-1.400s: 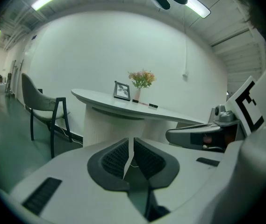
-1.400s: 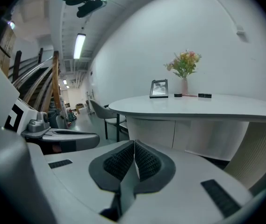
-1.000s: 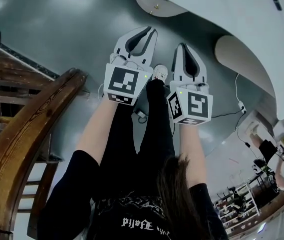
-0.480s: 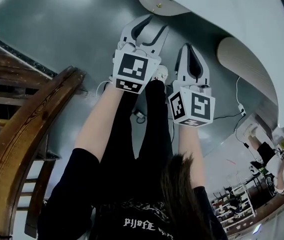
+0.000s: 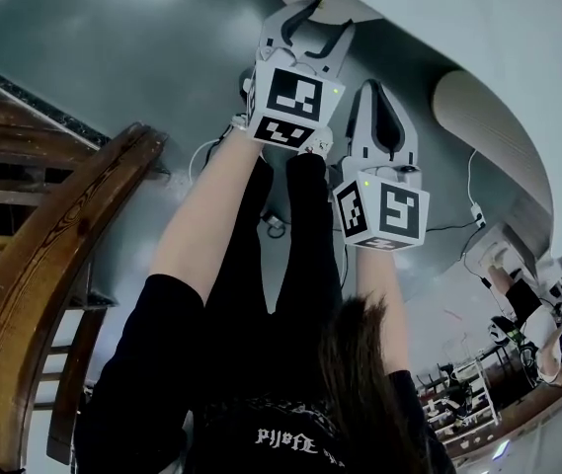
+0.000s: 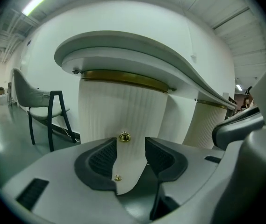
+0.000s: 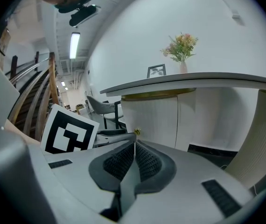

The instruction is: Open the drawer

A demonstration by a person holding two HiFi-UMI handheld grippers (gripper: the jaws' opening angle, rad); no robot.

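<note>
1. Under the rounded end of the white desk (image 6: 137,55) stands the ribbed drawer pedestal (image 6: 123,111), a brass band running round its top where it meets the desk.
2. Two small knobs sit on its front, one above the other: the upper brass knob (image 6: 124,136) and the lower brass knob (image 6: 118,177). The front lies flush, with nothing pulled out.
3. The left gripper (image 5: 322,23) reaches furthest toward the pedestal. Its jaws have just been opening and now stand wide apart.
4. In the left gripper view the upper brass knob lines up with the gap between the jaw tips, but it lies beyond them. The pads touch nothing and nothing is held.
5. The right gripper (image 5: 377,92) hangs just beside the left, a little behind it. Its ridged pads are pressed together with nothing between them.
6. On the desk's top near its edge, in the right gripper view, stand a vase of flowers (image 7: 182,48) and a picture frame (image 7: 156,71).
7. A chair (image 6: 34,94) with dark legs stands on the grey floor (image 5: 113,57), left of the pedestal in the left gripper view.
8. A curved wooden handrail (image 5: 53,255) fills the head view's left side.
</note>
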